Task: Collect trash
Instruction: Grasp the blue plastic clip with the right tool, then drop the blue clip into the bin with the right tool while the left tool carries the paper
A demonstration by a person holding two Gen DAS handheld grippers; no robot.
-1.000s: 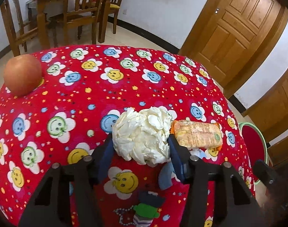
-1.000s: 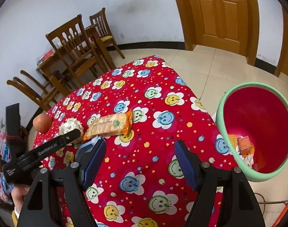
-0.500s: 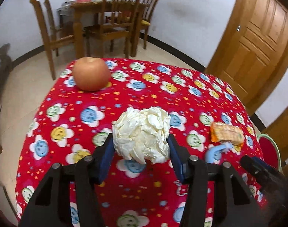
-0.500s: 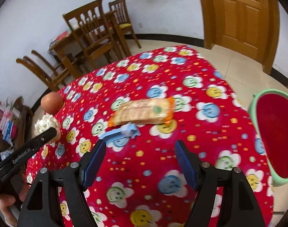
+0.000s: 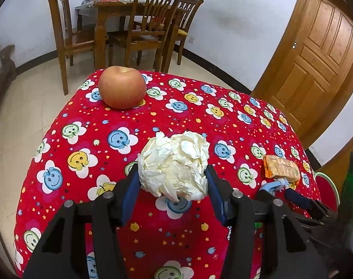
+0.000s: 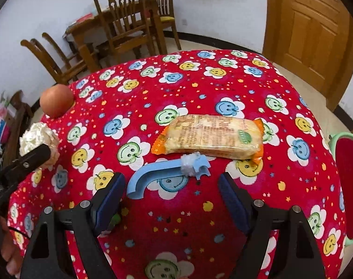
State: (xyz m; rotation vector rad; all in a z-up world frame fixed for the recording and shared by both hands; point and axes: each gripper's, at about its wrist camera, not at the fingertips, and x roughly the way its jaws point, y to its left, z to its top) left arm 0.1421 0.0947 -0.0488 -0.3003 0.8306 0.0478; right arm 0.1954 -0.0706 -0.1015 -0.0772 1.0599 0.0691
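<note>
My left gripper (image 5: 174, 181) is clamped on the crumpled paper ball (image 5: 174, 165), now lifted clear of the desk (image 5: 153, 121) and carried back toward its apple (image 5: 122, 87) corner. My right gripper (image 6: 171, 193), jaws apart, has closed in on the blue plastic piece (image 6: 162, 174) beside the snack wrapper (image 6: 211, 137). Bin (image 6: 346, 186) waits off the desk's right edge; two pickups remain.

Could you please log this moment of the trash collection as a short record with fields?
left gripper: shut on the crumpled paper ball, held above the tablecloth
right gripper: open, empty, facing the blue plastic piece
snack wrapper: lying flat, just behind the blue piece
apple: at the table's far corner, untouched
bin: off the table's right edge, contents not visible
</note>
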